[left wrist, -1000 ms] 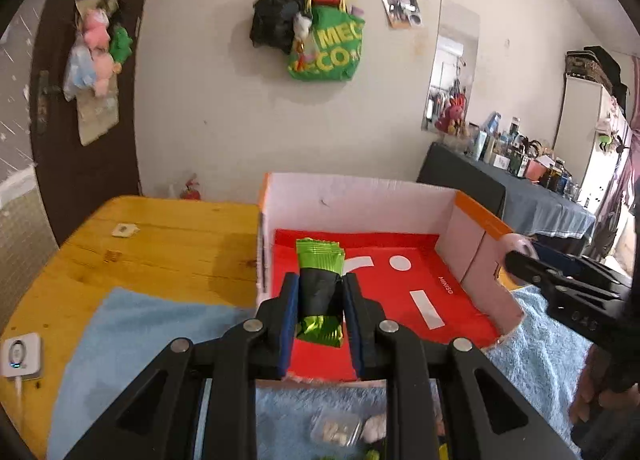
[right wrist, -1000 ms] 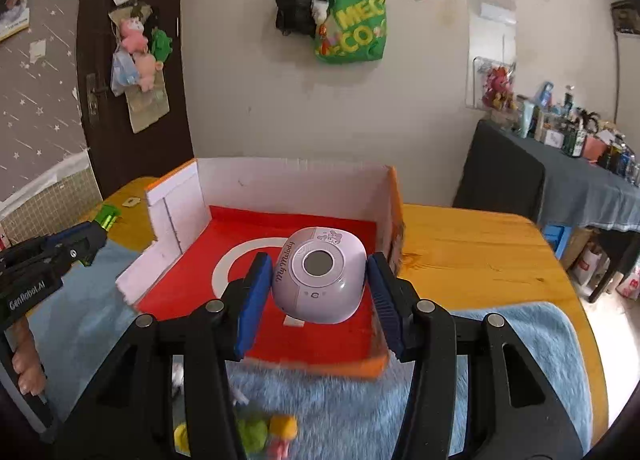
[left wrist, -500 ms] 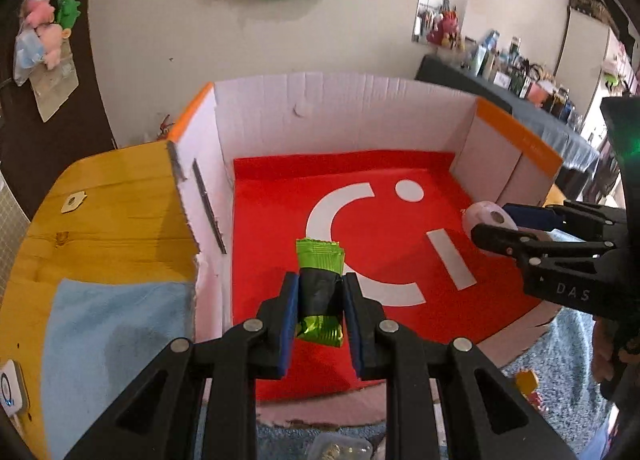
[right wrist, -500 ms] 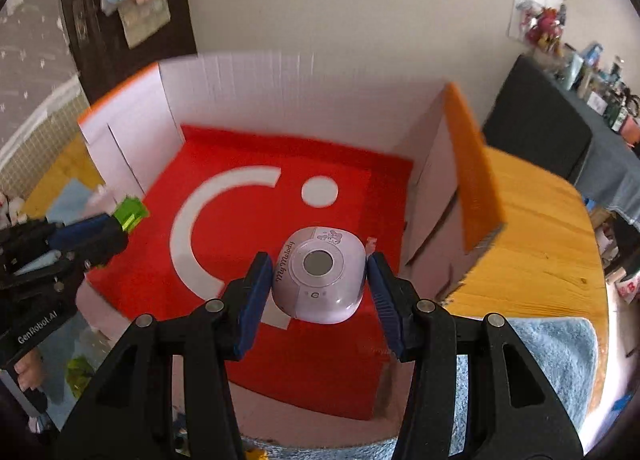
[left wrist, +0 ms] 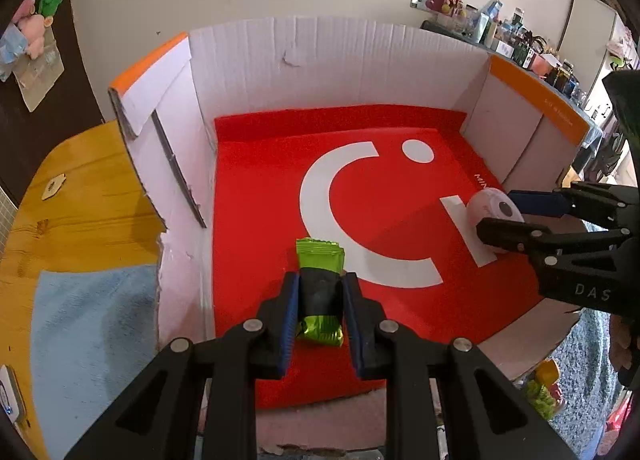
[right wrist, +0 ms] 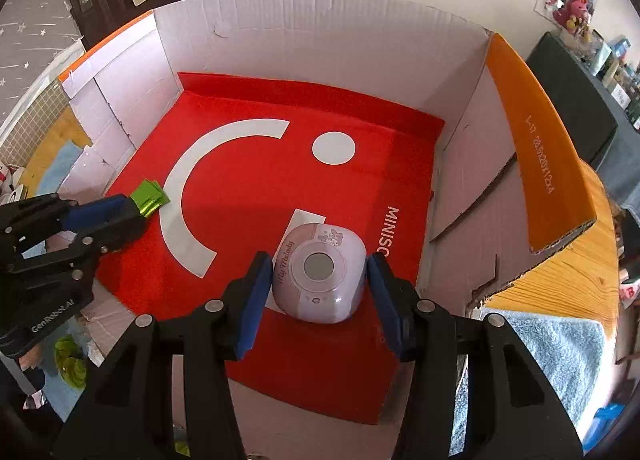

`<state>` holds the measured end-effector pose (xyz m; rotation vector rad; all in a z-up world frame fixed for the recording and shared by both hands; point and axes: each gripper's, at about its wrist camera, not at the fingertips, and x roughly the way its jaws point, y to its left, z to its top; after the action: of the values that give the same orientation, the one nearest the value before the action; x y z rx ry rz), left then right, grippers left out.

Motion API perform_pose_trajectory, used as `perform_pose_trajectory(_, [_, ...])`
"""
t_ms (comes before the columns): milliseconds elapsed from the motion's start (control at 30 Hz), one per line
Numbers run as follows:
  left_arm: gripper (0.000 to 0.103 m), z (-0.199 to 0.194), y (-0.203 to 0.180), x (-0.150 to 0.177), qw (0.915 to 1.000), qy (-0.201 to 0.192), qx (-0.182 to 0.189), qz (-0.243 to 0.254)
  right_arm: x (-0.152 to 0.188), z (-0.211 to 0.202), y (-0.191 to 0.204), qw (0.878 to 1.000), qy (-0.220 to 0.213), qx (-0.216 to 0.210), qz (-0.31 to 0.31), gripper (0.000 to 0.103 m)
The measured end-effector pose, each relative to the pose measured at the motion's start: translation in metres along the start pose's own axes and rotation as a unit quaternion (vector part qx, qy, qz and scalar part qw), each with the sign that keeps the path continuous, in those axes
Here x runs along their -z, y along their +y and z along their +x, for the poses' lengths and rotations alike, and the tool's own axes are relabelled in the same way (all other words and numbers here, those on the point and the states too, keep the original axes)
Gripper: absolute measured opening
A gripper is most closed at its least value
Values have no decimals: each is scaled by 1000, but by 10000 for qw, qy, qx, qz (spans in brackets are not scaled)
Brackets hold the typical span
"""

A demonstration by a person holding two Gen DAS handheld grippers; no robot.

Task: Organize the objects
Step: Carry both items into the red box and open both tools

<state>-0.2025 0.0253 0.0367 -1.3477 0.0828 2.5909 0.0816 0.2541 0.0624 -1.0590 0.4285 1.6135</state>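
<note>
An open cardboard box with white walls and a red floor lies under both grippers. My left gripper is shut on a green and black snack packet, low over the near-left part of the red floor. The packet also shows in the right wrist view. My right gripper is around a lilac rounded device that rests on the floor at the near right; its pads stand slightly off its sides. The device also shows in the left wrist view.
The box stands on a wooden table with a blue towel under its near side. Small toys lie on the towel in front of the box. An orange flap sticks up on the right wall.
Both grippers have moved forward and down into the box. The packet and the lilac device have come down to the red floor, and the right gripper's jaws have eased off the device.
</note>
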Motion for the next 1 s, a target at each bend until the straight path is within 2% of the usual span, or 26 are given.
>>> perform_pose_trajectory(600, [23, 0, 1, -2, 10000, 36, 0, 30, 4, -7, -9, 10000, -21, 65, 44, 48])
perform_pose_trajectory(867, [23, -1, -1, -2, 10000, 3, -13, 41, -7, 6, 4, 9999, -5, 95, 58, 49])
perform_pose_trajectory(933, [23, 0, -1, -2, 10000, -9, -15, 46, -9, 7, 5, 10000, 25, 75, 48, 54])
perform_pose_trajectory(1000, [24, 0, -2, -2, 10000, -23, -9, 47, -8, 7, 6, 9999, -7, 93, 59, 67])
